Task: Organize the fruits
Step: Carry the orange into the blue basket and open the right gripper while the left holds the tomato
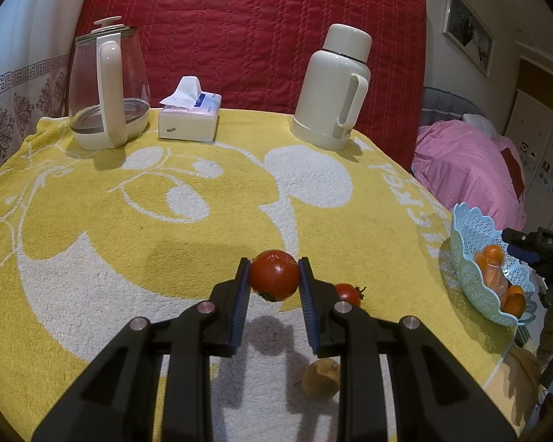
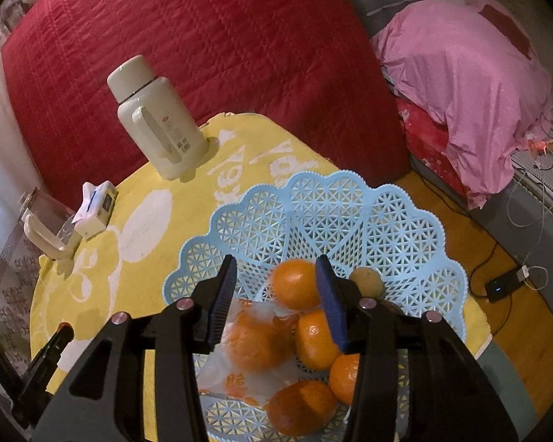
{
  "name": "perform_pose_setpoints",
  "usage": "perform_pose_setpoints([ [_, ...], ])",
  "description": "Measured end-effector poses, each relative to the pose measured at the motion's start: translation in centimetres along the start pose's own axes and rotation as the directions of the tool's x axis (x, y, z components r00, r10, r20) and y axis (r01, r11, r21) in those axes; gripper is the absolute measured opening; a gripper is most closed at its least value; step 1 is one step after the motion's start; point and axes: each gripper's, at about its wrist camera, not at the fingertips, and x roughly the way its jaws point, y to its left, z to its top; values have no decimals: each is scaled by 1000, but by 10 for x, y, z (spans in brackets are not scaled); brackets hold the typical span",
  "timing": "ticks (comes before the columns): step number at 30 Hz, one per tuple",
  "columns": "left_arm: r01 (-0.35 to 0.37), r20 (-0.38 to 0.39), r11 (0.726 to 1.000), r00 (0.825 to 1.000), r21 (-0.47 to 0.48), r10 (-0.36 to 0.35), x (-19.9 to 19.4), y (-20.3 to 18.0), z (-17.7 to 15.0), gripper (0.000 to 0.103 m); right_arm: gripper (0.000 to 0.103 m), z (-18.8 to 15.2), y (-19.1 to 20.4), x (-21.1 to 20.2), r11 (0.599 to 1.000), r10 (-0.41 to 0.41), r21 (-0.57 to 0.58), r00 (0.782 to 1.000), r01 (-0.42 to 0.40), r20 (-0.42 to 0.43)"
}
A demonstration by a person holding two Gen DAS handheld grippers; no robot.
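The left gripper (image 1: 274,283) fingers pinch a big tomato (image 1: 274,274) above the surface; the basket (image 1: 469,258) waits at three o'clock. The right gripper (image 2: 276,302) fingers hang spread over the basket's oranges (image 2: 295,283)

The left gripper (image 1: 274,276), a black two-finger tool with ribbed blue pads (image 1: 242,294), reaches forward and slightly downward, its jaws pressed against both sides of a round red tomato (image 1: 274,274) that it holds clear of the surface. The right gripper (image 2: 276,291), of the same black build with blue pads (image 2: 331,305), tilts downward with its jaws spread wide and nothing between them. In the left wrist view its black body shows at the far right edge.
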Motion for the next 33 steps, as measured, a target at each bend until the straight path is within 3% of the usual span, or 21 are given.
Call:
perform_pose_setpoints([
  [16, 6, 12, 1000, 1000, -21, -6, -6, -3, 4, 26, 47, -17, -10, -53, 1000, 28, 8, 996, -29, 90],
  [24, 23, 28, 999, 999, 39, -24, -15, -35, 9, 26, 47, -21, -4, -75, 997, 78, -13, 986, -77, 145],
  [33, 110, 9, 985, 994, 132, -112, -13, -97, 13, 26, 54, -16, -14, -93, 995, 99, -1, 972, -101, 215],
])
